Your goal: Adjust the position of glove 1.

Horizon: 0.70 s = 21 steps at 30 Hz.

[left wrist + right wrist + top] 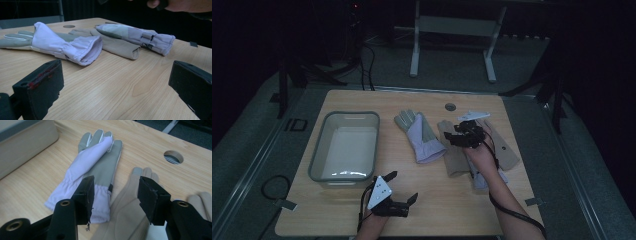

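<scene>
A lavender and grey glove (pixel 420 136) lies flat mid-table, fingers pointing away; it also appears in the right gripper view (pixel 97 162) and in the left gripper view (pixel 62 42). To its right lies a tan glove (pixel 453 152), with a second tan glove (pixel 508 146) farther right. Another lavender glove (pixel 140 36) rests on the tan one (pixel 117 46), under the right forearm. My right gripper (pixel 454 131) hovers open above the tan glove (pixel 130 207), its jaws apart with nothing between them (pixel 115 192). My left gripper (pixel 403 186) is open and holds nothing, low over the bare wood near the front edge (pixel 115 85).
An empty grey plastic bin (pixel 316 160) stands at the table's left, and its wall (pixel 25 140) appears in the right gripper view. A round cable hole (pixel 450 107) sits near the far edge. Beyond the table stands a white frame (pixel 452 30).
</scene>
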{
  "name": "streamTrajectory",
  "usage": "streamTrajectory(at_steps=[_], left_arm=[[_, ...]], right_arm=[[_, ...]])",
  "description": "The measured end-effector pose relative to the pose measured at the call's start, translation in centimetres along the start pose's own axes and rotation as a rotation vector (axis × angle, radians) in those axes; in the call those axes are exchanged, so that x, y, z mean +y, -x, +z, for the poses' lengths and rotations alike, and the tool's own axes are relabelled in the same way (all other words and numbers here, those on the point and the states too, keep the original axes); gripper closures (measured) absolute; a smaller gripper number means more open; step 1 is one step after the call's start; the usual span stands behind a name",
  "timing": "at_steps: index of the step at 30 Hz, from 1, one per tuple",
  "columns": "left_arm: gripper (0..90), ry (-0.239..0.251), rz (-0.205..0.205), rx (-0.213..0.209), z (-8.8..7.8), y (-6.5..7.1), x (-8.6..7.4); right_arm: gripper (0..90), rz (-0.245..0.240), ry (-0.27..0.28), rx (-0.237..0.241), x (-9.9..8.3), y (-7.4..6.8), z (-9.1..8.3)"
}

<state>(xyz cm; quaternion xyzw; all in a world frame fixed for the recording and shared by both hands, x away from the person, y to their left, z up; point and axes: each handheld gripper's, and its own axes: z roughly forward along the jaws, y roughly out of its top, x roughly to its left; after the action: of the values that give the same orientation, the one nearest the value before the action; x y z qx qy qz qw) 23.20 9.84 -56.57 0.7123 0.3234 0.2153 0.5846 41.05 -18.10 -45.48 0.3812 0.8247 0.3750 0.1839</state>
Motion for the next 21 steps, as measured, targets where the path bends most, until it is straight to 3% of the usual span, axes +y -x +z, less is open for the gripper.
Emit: streamTrajectory(at_steps=[10, 17, 21], left_arm=[[0.0, 0.002, 0.004, -0.003, 0.0, 0.0, 0.0], [0.0, 0.001, 0.006, -0.005, 0.0, 0.1, 0.0], [0.0, -0.002, 0.013, -0.003, 0.0, 0.2, 0.0]], right_arm=[[49.0, -0.047, -0.023, 0.019, 1.3, -1.3, 3.9], [40.6, -0.043, -0.092, 0.027, 1.9, -1.9, 7.1], [43.1, -0.069, -0.122, 0.031, 1.9, -1.8, 8.5]])
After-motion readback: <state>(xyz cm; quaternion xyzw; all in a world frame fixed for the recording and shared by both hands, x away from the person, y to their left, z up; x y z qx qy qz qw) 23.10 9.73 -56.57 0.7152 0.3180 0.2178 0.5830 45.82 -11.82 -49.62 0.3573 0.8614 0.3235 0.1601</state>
